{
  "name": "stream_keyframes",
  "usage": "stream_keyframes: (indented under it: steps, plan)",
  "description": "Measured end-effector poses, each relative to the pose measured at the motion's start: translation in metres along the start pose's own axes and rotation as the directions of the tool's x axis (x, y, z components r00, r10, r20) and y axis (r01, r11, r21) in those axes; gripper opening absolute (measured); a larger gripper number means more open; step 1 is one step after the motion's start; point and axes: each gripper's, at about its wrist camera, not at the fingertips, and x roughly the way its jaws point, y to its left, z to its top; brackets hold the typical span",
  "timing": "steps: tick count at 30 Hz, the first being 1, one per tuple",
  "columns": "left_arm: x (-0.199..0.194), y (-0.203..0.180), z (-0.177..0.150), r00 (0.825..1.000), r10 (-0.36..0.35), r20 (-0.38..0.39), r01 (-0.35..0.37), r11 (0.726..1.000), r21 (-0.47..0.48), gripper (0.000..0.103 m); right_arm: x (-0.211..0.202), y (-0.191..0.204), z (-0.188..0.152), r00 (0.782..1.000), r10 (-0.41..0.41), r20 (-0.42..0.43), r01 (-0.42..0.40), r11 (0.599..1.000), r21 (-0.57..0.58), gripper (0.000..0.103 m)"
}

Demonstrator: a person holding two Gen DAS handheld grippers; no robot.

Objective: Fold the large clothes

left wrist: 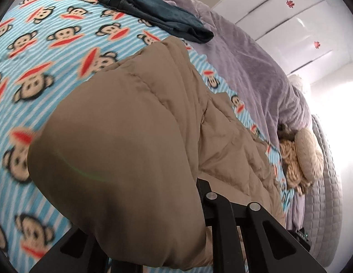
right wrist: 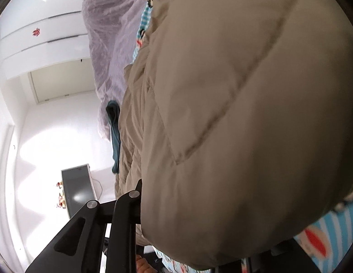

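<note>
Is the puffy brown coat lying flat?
No. The brown coat bulges up, bunched in both grippers; only its far part lies on the monkey blanket.

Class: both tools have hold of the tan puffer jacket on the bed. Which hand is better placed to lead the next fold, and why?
Probably left. The left tool looks over the puffer jacket to open monkey-print blanket where a fold can land. The right tool's view is almost filled by jacket, with the purple duvet close beside.

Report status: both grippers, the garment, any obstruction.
Left gripper and right gripper both shut on the tan quilted puffer jacket, bunched over the monkey-print striped bedsheet. Folded dark denim jeans lie beyond, clear.
</note>
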Motion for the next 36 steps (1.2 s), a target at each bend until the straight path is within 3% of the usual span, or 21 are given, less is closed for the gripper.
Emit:
stream_keyframes:
  steps: [9, 17, 22, 27, 32, 35, 36]
  plan:
    - [-0.058, 0.05, -0.085, 0.993, 0.035, -0.117, -0.035, 0.999, 0.0, 0.018, -0.055, -0.04, -0.064, 0.998, -0.007, -0.058, 0.01, 0.999, 0.04, 0.026]
    - [-0.05, 0.099, -0.129, 0.974, 0.048, -0.221, -0.065, 0.995, -0.07, 0.019, -0.062, -0.093, -0.086, 0.994, -0.084, -0.073, 0.092, 0.989, 0.113, 0.032]
    - [-0.057, 0.095, -0.128, 0.962, 0.108, -0.251, -0.122, 0.992, -0.04, 0.037, -0.067, -0.09, -0.084, 0.987, -0.14, -0.083, 0.149, 0.982, 0.117, 0.047]
    - [-0.101, 0.095, -0.12, 0.95, 0.189, -0.25, -0.184, 0.982, 0.043, 0.038, -0.1, -0.074, -0.094, 0.965, -0.242, -0.098, 0.247, 0.968, 0.049, 0.057]
    - [-0.146, 0.102, -0.108, 0.944, 0.291, -0.158, -0.282, 0.956, 0.079, 0.038, -0.131, -0.043, -0.088, 0.929, -0.371, -0.001, 0.37, 0.928, -0.04, 0.058]
    - [-0.161, 0.108, -0.095, 0.945, 0.312, -0.099, -0.306, 0.95, 0.066, 0.038, -0.147, -0.029, -0.087, 0.894, -0.44, 0.082, 0.445, 0.892, -0.078, 0.043]
    - [-0.16, 0.107, -0.091, 0.944, 0.316, -0.092, -0.31, 0.948, 0.075, 0.038, -0.154, -0.024, -0.089, 0.882, -0.459, 0.104, 0.469, 0.878, -0.095, 0.034]
